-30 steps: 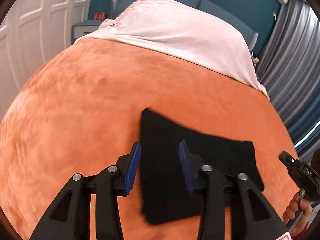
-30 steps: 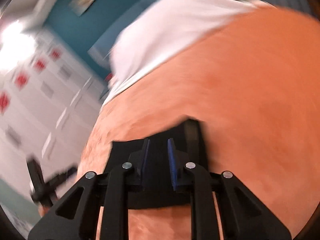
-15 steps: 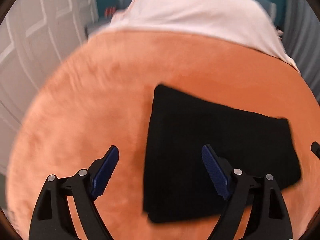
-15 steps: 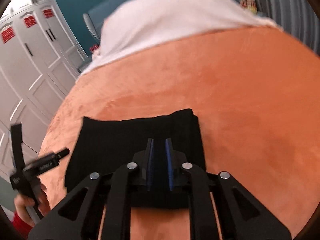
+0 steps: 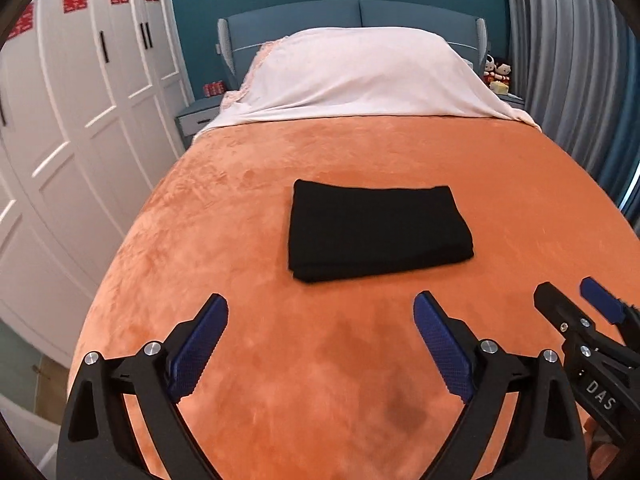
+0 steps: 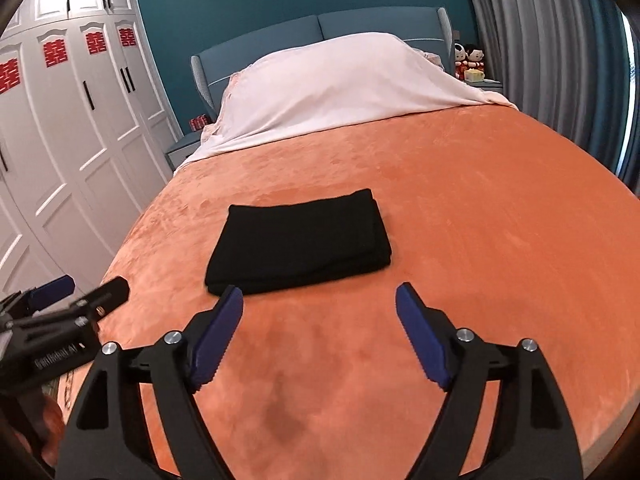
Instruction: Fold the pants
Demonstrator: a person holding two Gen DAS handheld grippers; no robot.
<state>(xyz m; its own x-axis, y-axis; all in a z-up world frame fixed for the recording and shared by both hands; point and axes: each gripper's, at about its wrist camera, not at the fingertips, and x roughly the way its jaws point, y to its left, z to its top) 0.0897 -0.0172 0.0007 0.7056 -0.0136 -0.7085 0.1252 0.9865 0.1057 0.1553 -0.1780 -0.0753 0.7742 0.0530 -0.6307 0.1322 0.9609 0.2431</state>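
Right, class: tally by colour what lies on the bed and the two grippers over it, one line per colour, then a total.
Black: 3 – pants, left gripper, right gripper, jaws of both opening, nothing between them
Orange: 1 – blanket
White: 1 – sheet
Total: 5

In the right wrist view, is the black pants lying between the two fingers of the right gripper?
No, the folded black pants lie on the orange blanket beyond the right gripper, whose opening jaws hold nothing.

Left claw (image 5: 321,322), right claw (image 6: 319,312): jaws opening, nothing between.
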